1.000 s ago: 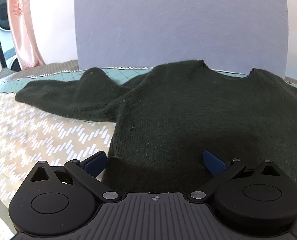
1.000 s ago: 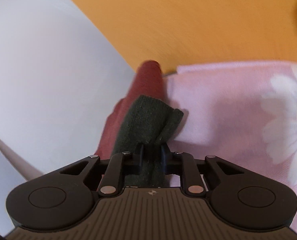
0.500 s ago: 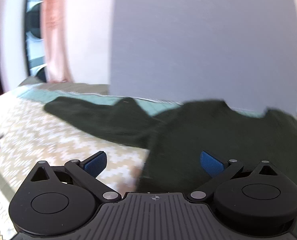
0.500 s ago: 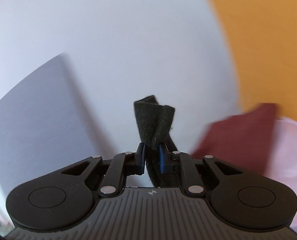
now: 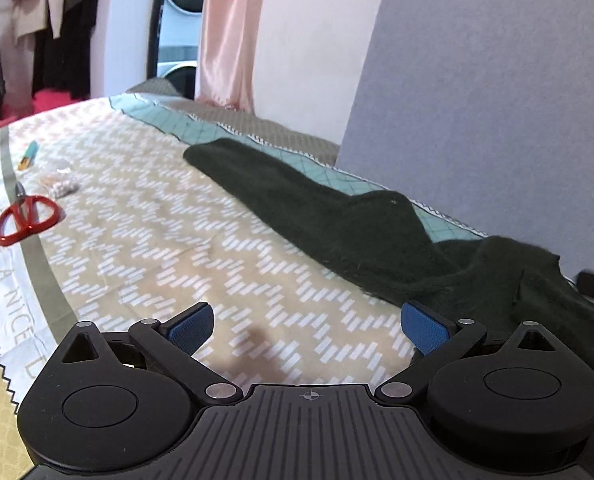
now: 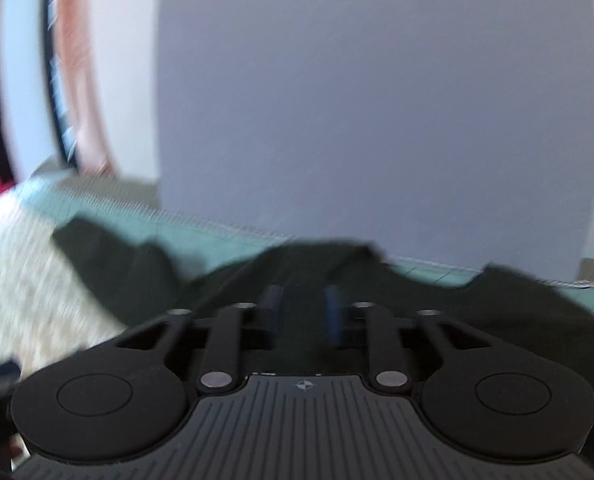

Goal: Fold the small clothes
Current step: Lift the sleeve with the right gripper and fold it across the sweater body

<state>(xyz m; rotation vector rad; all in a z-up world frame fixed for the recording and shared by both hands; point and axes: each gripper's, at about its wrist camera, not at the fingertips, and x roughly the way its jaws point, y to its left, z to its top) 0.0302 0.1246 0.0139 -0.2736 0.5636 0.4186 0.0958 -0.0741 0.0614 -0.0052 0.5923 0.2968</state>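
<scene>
1. My left gripper (image 5: 307, 326) is spread wide, nothing between its blue pads (image 5: 424, 332), over the patterned bedspread (image 5: 145, 240).
2. My right gripper (image 6: 303, 308): jaws have just been opening; they stand apart, pads not pressing the sweater.
3. The dark green sweater (image 5: 377, 232) lies flat, one sleeve stretched toward the red scissors (image 5: 25, 216), which are well apart.
4. Right view blurred.

The left gripper (image 5: 307, 326) points downward, jaws spread wide and empty. The right gripper (image 6: 303, 310) has just been opening, jaws parted, gripping nothing.
</scene>
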